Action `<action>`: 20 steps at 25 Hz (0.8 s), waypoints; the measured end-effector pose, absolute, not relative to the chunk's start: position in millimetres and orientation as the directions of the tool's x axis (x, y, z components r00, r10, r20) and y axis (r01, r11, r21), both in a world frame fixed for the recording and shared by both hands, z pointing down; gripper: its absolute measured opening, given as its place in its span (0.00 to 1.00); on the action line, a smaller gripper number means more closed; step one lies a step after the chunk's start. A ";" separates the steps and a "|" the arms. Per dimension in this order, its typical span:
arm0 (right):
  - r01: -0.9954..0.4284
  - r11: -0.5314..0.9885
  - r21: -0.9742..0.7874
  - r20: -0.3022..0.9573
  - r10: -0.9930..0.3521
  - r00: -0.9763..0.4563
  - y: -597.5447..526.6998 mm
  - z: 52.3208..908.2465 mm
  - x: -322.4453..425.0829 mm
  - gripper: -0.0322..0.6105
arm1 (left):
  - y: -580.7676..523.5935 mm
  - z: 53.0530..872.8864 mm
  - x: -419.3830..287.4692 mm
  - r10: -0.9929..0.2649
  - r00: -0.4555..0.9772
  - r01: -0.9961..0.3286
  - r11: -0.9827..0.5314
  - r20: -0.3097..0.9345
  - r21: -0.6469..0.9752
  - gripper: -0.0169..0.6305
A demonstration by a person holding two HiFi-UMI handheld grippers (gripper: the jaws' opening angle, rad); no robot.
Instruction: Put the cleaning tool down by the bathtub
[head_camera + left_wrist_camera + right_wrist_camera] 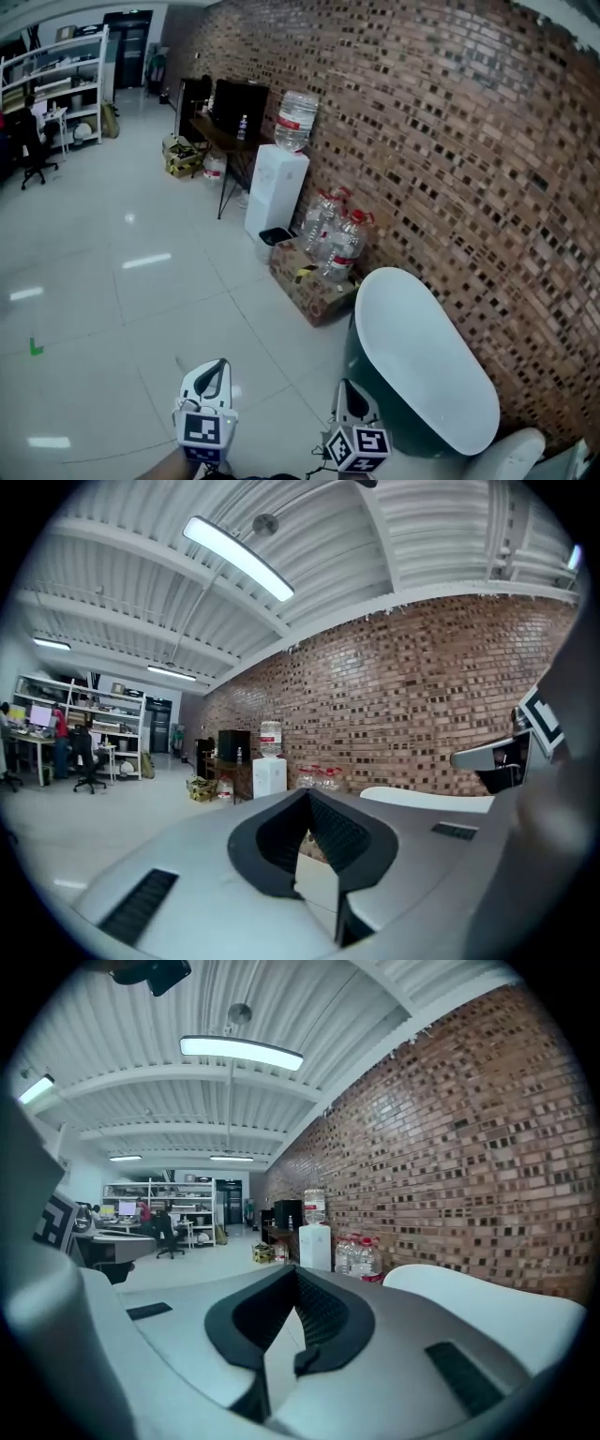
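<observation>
My left tongs [216, 367] and right tongs [349, 389] are closed on nothing beside the bathtub [422, 366]; no cleaning tool in sight, so I risk clipping its rim searching.

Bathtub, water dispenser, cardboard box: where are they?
bathtub [424, 361]: head view, its white top.
water dispenser [278, 192]: head view, its white cabinet.
cardboard box [292, 286]: head view, its side.

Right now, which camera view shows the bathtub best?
The head view: the whole bathtub shows from above, white top and dark side. The left gripper view shows only a thin white strip, the right gripper view its near white end.
</observation>
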State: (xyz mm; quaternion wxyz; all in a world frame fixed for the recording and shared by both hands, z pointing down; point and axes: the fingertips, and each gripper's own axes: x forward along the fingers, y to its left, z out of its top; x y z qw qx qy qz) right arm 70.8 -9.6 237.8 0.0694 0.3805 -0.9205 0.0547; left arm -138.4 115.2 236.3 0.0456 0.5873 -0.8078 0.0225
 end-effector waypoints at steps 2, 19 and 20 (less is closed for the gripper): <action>-0.672 0.739 -0.044 0.167 -0.658 -0.734 -5.3 235.6 43.8 0.07 | 130.8 235.9 -160.8 -0.930 -0.352 -0.935 0.355 0.103 0.013 0.03; -0.342 0.933 -0.117 0.185 -0.318 -0.930 0.2 287.3 -136.1 0.08 | 177.6 261.8 -270.5 -0.789 -0.597 -0.802 0.593 0.148 -0.074 0.03; -0.337 0.935 -0.114 0.198 -0.311 -0.930 1.6 292.3 -142.6 0.08 | 179.2 265.0 -276.4 -0.788 -0.598 -0.801 0.595 0.145 -0.069 0.03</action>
